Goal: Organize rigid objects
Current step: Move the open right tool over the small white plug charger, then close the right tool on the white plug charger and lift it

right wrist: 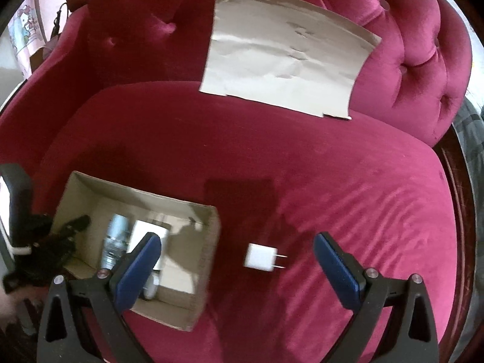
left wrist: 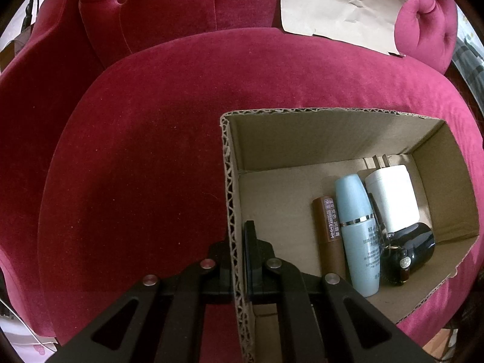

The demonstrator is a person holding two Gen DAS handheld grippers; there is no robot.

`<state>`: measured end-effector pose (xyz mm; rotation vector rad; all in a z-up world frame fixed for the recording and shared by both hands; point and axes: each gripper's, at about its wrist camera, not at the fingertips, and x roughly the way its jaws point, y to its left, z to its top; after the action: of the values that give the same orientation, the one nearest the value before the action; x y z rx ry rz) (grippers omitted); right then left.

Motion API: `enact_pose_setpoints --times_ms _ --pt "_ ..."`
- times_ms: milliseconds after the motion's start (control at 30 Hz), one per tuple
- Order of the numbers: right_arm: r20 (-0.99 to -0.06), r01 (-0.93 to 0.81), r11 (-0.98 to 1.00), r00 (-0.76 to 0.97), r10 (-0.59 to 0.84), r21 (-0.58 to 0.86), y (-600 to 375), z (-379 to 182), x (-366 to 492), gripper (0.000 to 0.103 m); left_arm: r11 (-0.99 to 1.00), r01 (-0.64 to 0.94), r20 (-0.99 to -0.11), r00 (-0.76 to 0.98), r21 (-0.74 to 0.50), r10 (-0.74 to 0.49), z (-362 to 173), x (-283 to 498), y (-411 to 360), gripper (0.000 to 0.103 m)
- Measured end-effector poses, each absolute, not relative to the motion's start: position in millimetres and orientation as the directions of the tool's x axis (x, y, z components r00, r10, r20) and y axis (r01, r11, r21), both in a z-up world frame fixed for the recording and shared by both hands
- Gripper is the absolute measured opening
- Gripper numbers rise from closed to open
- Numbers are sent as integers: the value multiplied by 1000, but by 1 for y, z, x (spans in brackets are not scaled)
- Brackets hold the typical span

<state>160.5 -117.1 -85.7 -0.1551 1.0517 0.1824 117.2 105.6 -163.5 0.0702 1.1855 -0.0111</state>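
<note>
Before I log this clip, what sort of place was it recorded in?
Probably a home living room or bedroom. The work surface is a tufted crimson velvet sofa, not a bench. A cardboard box holds toiletries, a white plug charger lies on the cushion, and a cartoon poster hangs behind.

Red velvet sofa [right wrist: 348, 196] bears cardboard box [right wrist: 208, 242], white charger [right wrist: 260, 257] (prongs rightward).

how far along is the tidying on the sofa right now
Done: brown tube, blue bottle, white charger and dark jar lie in the cardboard box. In hand: left hand-held gripper clamps the box wall. Left: small white plug on the cushion, between the open right hand-held gripper fingers.
</note>
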Motion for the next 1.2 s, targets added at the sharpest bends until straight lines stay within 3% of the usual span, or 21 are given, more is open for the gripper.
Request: enact_pose_setpoints --times_ms 967,1200 --pt "-918 -297 955 374 130 14 -174 -162 183 101 997 51 -925 377 65 41 -164 121 102 5" --pt "-929 -312 950 348 126 12 -167 -177 192 77 997 51 -925 377 65 41 -164 121 102 5"
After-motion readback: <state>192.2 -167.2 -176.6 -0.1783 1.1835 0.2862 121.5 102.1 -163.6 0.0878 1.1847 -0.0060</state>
